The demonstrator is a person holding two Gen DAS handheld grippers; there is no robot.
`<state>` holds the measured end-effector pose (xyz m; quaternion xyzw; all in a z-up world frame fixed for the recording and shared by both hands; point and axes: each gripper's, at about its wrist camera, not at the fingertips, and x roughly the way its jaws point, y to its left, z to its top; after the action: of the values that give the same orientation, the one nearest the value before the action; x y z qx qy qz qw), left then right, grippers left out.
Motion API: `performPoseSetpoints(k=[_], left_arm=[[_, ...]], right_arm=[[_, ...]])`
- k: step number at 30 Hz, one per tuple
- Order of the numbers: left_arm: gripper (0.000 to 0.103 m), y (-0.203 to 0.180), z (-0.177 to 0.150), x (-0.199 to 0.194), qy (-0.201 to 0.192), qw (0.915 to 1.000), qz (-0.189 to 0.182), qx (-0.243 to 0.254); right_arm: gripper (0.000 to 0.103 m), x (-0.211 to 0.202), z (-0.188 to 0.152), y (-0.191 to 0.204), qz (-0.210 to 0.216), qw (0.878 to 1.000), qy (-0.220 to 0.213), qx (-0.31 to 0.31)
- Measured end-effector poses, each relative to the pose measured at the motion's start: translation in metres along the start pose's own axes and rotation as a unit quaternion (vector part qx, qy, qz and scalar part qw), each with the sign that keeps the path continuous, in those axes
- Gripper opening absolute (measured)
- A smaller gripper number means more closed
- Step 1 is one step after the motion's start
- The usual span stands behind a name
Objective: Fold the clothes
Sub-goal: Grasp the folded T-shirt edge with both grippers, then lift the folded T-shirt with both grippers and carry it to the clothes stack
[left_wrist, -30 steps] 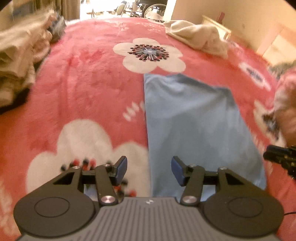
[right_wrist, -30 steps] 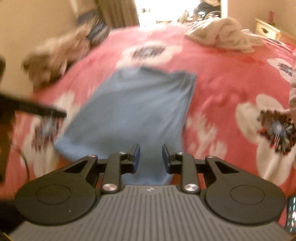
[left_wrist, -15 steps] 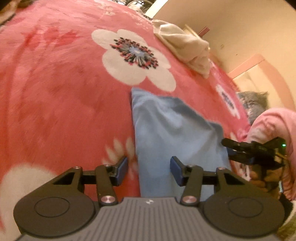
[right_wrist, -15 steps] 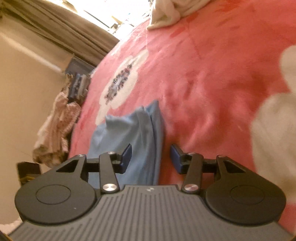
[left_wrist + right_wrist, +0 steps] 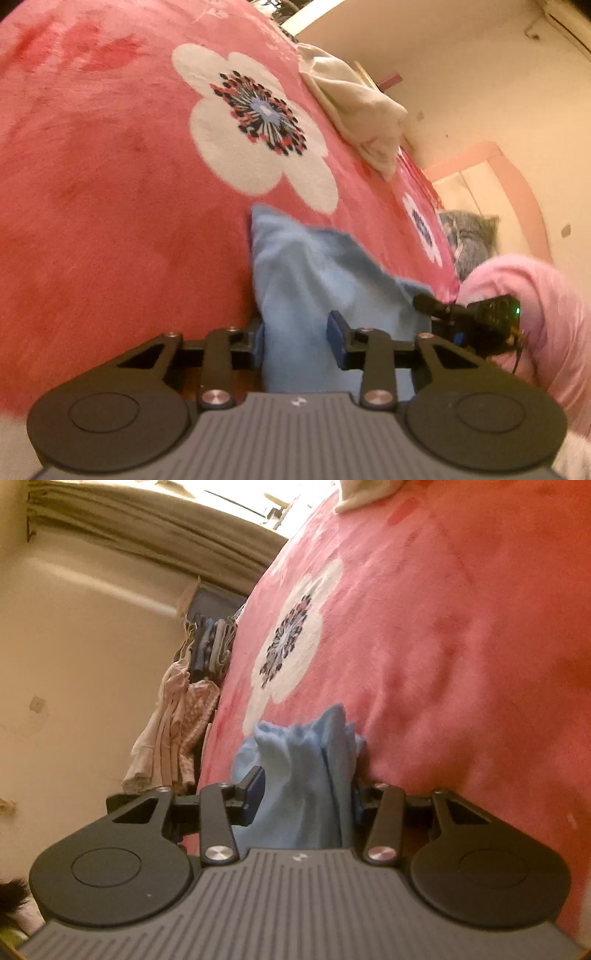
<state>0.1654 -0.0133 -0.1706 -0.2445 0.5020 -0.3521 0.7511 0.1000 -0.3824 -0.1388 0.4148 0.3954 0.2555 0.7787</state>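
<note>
Blue garment [image 5: 314,291] lies on the pink floral bed [image 5: 110,206], its near edge bunched between both pairs of jaws. Left hand-held gripper [image 5: 297,343] and right hand-held gripper [image 5: 306,794] are closing, not yet clamped. Risk: a pad snags only the top layer, or the blanket pile, and the fold skews.

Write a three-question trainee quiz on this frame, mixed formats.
1. True or false: the light blue garment lies flat and fully spread on the pink floral blanket.
2. Multiple choice: what sits between the fingers of the left hand-held gripper? A) blanket only B) blue fabric C) cream towel
3. Fill in: across the garment in the left wrist view, the right hand-held gripper is held by an arm in a ____ sleeve.

Key: 1 false, it is bunched; 2 B; 3 pink.
</note>
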Motion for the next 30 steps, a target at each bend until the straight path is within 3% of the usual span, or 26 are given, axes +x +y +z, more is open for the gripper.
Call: performPoseSetpoints(k=[3, 7, 13, 20, 30], left_arm=[[0.018, -0.004, 0.005, 0.012, 0.003, 0.9999, 0.012, 0.006], [0.008, -0.018, 0.0, 0.004, -0.014, 0.9993, 0.029, 0.018], [0.008, -0.066, -0.017, -0.043, -0.077, 0.9938, 0.029, 0.075], [0.008, -0.118, -0.046, -0.106, -0.154, 0.9781, 0.055, 0.129], [0.007, -0.161, -0.085, -0.197, -0.266, 0.952, 0.081, 0.128]], right_arm=[[0.024, 0.018, 0.007, 0.014, -0.008, 0.999, 0.009, -0.031], [0.014, 0.022, -0.002, 0.039, -0.022, 0.995, 0.001, -0.093], [0.012, -0.008, -0.018, 0.084, -0.024, 0.985, -0.05, -0.164], [0.012, -0.048, -0.049, 0.145, 0.0, 0.968, -0.112, -0.226], [0.011, -0.066, -0.089, 0.219, 0.052, 0.941, -0.157, -0.295]])
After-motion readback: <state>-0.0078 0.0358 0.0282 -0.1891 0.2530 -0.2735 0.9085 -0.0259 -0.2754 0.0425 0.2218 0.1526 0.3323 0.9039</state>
